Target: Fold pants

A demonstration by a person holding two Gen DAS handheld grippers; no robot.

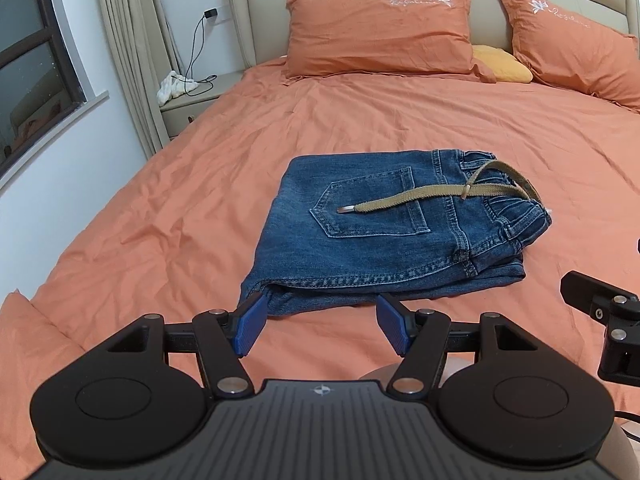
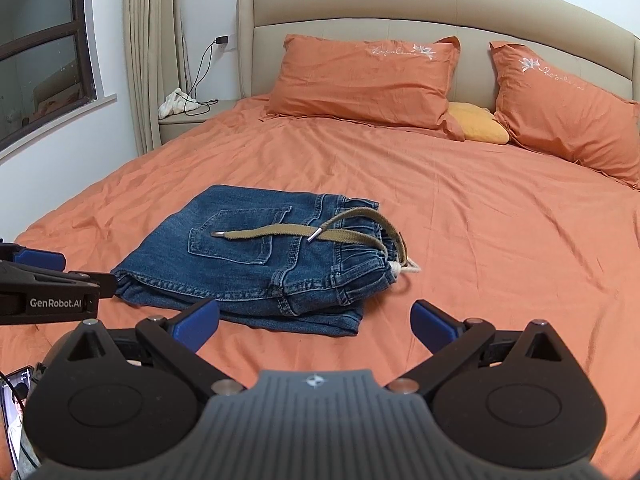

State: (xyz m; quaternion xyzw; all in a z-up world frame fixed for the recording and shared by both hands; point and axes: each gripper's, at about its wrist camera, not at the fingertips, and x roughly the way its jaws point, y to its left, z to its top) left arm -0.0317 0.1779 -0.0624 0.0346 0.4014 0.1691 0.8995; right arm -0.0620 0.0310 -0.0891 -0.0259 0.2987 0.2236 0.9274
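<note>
Blue jeans (image 1: pixel 368 224) lie folded into a compact stack on the orange bed sheet (image 1: pixel 180 200), back pocket up, with a tan belt (image 1: pixel 420 200) draped over the waistband. My left gripper (image 1: pixel 320 322) is open and empty just in front of the stack's near edge. In the right wrist view the jeans (image 2: pixel 256 264) lie ahead to the left, and my right gripper (image 2: pixel 316 322) is open and empty in front of them. The left gripper also shows in the right wrist view (image 2: pixel 44 280) at the left edge.
Two orange pillows (image 1: pixel 380 36) and a small yellow cushion (image 1: pixel 502 64) lean on the beige headboard (image 2: pixel 400 8). A nightstand (image 1: pixel 192 100) with a white cloth and charger cable stands left of the bed, beside curtains and a window. A phone (image 2: pixel 16 408) shows bottom left.
</note>
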